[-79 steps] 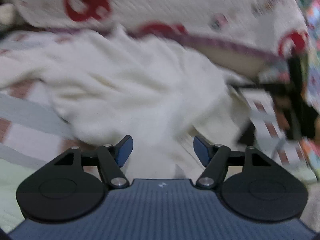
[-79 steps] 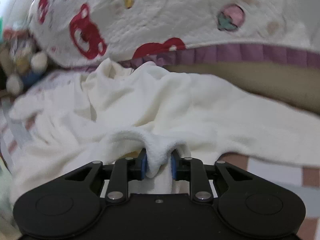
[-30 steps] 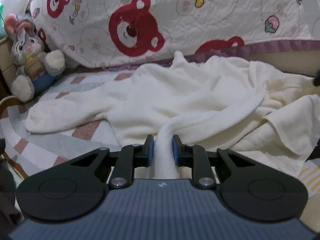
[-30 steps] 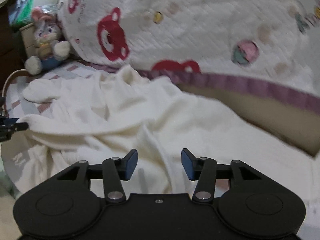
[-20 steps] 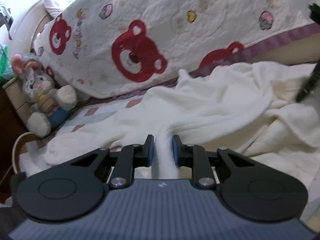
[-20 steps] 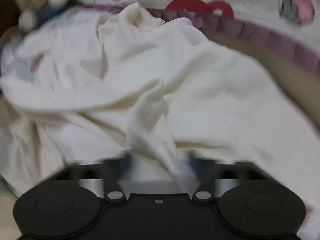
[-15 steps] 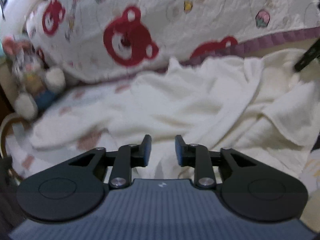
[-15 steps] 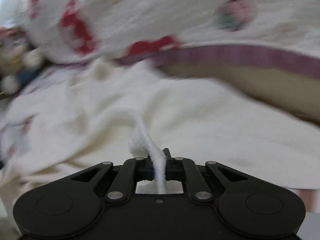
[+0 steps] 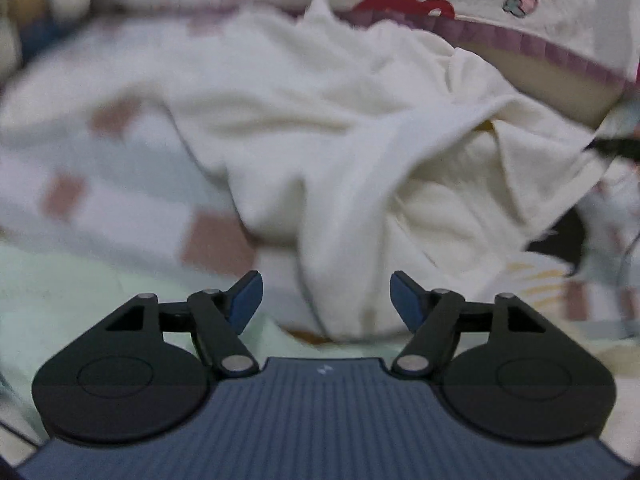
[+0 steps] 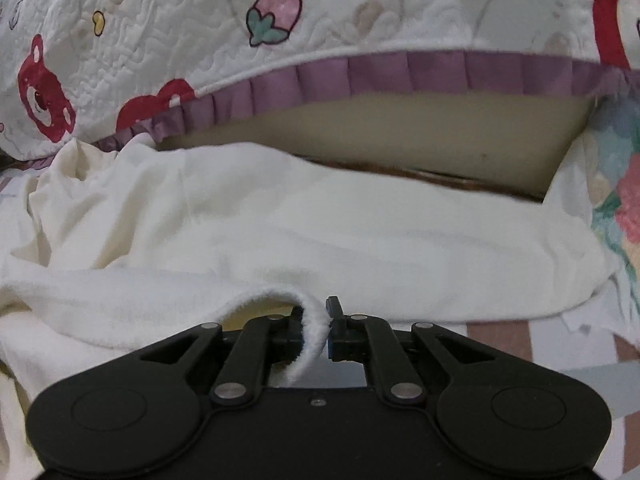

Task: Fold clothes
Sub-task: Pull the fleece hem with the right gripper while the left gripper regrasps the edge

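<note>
A cream fleece garment (image 9: pixel 320 128) lies crumpled on a checked blanket. In the left wrist view a thick fold of it runs down between the fingers of my left gripper (image 9: pixel 326 296), which is open and holds nothing. In the right wrist view the same garment (image 10: pixel 320 216) spreads flat, and my right gripper (image 10: pixel 318 330) is shut on a hem edge of it, the cloth looping over the jaws. A dark piece of the right gripper (image 9: pixel 616 146) shows at the right edge of the left view.
A quilted bedspread with red bears and a purple frill (image 10: pixel 360 74) hangs over the bed edge behind the garment. The checked blanket (image 9: pixel 100 184) lies under it. A floral cloth (image 10: pixel 620 184) is at the right. A blurred plush toy (image 9: pixel 24 8) sits far left.
My left gripper has let go of the garment fold and opened wide. My right gripper, open a second ago, has shut on a hem edge and drawn it out to the right.
</note>
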`<action>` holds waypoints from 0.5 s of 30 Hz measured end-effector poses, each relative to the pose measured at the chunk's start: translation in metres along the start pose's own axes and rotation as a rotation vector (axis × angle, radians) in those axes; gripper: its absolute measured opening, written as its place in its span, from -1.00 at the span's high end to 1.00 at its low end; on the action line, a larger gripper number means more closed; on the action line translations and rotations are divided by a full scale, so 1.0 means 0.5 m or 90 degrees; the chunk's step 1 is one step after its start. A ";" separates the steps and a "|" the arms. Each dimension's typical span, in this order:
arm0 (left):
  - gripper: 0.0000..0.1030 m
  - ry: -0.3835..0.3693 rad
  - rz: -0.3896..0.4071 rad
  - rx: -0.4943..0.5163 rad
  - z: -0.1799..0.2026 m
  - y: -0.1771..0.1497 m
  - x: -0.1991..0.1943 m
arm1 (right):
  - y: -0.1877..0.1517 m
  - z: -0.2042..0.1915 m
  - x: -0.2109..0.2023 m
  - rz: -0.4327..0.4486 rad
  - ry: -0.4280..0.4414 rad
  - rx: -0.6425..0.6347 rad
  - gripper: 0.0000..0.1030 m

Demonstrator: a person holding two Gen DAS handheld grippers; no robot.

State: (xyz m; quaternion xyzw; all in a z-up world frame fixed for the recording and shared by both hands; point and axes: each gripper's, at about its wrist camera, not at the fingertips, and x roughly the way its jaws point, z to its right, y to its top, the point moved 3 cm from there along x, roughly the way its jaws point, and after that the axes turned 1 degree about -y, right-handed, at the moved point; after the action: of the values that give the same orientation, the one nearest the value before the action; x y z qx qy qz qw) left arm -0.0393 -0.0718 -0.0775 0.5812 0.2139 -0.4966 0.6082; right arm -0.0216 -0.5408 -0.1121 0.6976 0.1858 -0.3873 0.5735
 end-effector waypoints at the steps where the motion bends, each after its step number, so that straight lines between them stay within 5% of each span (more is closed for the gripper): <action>1: -0.37 -0.008 -0.011 -0.008 -0.003 -0.004 0.008 | -0.005 0.000 0.001 0.000 0.003 0.001 0.81; 8: -0.49 0.041 -0.110 0.019 0.012 -0.018 0.108 | -0.022 0.001 -0.001 0.042 0.065 -0.002 0.82; 11: -0.49 0.066 -0.111 0.053 0.024 -0.008 0.134 | -0.022 0.003 -0.005 0.056 0.084 0.013 0.82; 12: -0.35 0.073 -0.083 0.070 0.029 -0.001 0.130 | -0.023 0.003 -0.006 0.062 0.092 0.017 0.82; 13: 0.40 0.077 -0.055 0.090 0.034 0.005 0.125 | -0.026 0.006 -0.009 0.069 0.102 0.022 0.81; 14: 0.84 0.084 -0.023 0.115 0.036 0.013 0.110 | -0.029 0.008 -0.012 0.075 0.115 0.028 0.79; 15: 0.86 0.107 0.017 0.131 0.031 0.026 0.083 | -0.034 0.011 -0.021 0.082 0.141 0.037 0.78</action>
State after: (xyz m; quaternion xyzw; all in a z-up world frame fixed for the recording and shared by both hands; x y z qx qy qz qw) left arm -0.0158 -0.1033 -0.1023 0.6829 0.2043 -0.4571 0.5320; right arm -0.0418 -0.5395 -0.1156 0.7630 0.1914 -0.2755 0.5526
